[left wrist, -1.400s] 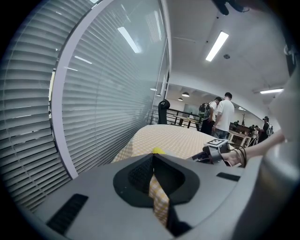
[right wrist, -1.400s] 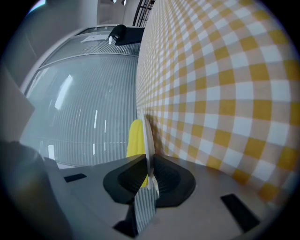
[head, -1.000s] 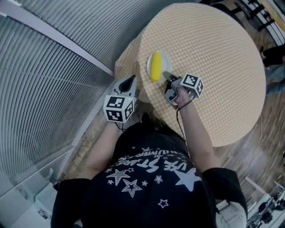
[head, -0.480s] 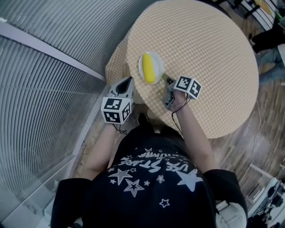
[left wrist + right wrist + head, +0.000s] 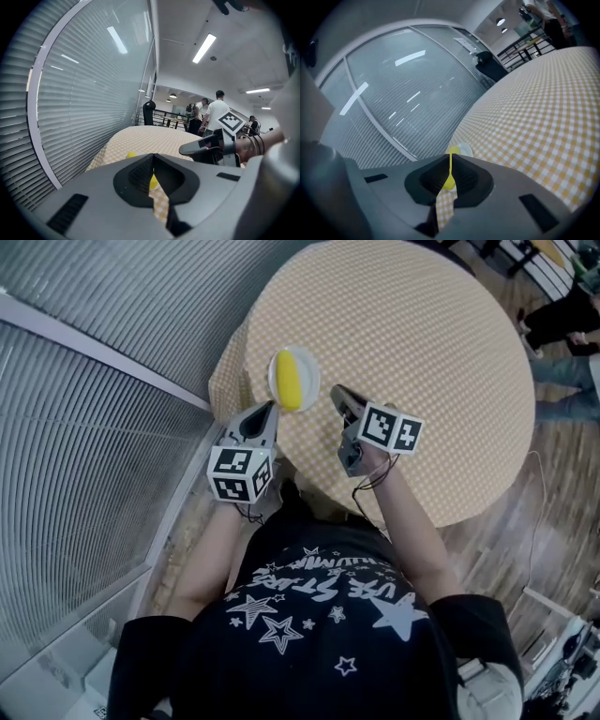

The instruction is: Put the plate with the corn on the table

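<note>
A white plate [image 5: 307, 366] with a yellow corn cob [image 5: 289, 381] lies on the round checked table [image 5: 412, 334], near its left edge. My right gripper [image 5: 336, 392] hovers just right of the plate and clear of it. Its jaws are closing and meet with nothing between them. In the right gripper view the corn [image 5: 453, 150] and plate [image 5: 464, 149] show just past the jaw tips [image 5: 450, 157]. My left gripper [image 5: 269, 409] is shut and empty below the plate, off the table's edge. The left gripper view shows corn [image 5: 153, 181] through its slit and the right gripper [image 5: 185, 150] ahead.
A curved wall of glass and blinds [image 5: 94, 381] runs close along the left. People stand beyond the table [image 5: 216, 112] and at the upper right [image 5: 553, 315]. A black chair [image 5: 490, 63] is at the table's far side. Wooden floor [image 5: 506, 540] lies to the right.
My right gripper has come off the plate's rim and drawn back to its right. The plate with the corn stays on the table. The left gripper has hardly moved.
</note>
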### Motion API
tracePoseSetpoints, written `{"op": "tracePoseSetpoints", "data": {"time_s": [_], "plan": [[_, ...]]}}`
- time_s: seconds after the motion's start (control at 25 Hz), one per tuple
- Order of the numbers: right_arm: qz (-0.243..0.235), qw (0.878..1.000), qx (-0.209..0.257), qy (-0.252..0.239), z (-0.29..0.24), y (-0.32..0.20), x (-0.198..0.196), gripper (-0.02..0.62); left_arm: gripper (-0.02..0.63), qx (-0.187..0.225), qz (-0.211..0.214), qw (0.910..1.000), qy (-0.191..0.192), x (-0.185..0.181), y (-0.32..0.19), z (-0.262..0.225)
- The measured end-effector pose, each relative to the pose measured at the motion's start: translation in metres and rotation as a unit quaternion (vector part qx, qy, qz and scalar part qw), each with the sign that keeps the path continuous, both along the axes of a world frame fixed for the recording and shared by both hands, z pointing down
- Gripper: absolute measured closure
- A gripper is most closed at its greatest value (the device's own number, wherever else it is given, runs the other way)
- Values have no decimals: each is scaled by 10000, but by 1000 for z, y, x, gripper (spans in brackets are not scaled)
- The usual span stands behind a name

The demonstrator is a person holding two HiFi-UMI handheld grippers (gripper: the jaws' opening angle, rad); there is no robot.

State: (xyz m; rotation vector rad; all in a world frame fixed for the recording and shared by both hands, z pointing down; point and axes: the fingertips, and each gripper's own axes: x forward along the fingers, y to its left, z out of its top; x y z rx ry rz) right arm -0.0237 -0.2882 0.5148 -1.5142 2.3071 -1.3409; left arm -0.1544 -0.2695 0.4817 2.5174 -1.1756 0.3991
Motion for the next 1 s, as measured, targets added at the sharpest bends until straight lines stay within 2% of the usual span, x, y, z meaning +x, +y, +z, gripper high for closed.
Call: {"op": "tracePoseSetpoints", "data": {"time_s": [0.24,0.52,0.8,1.0], "plan": [[-635,9951,686,321,-38,29,6,568,600,192,-387,9991,29,23,26,-19],[-1308,9758,1487,929,-85,74,32,569,600,359,-812,9961,-5,57,65,-53],[-1785,9582,1910,1164,-105,121,56,569,600,521,-1234,9910,-55,88,112,-67],[-1916,9533,2009,1188,-113,143,61,569,600,621,-1357,9888,-69,96,135,-79]]}}
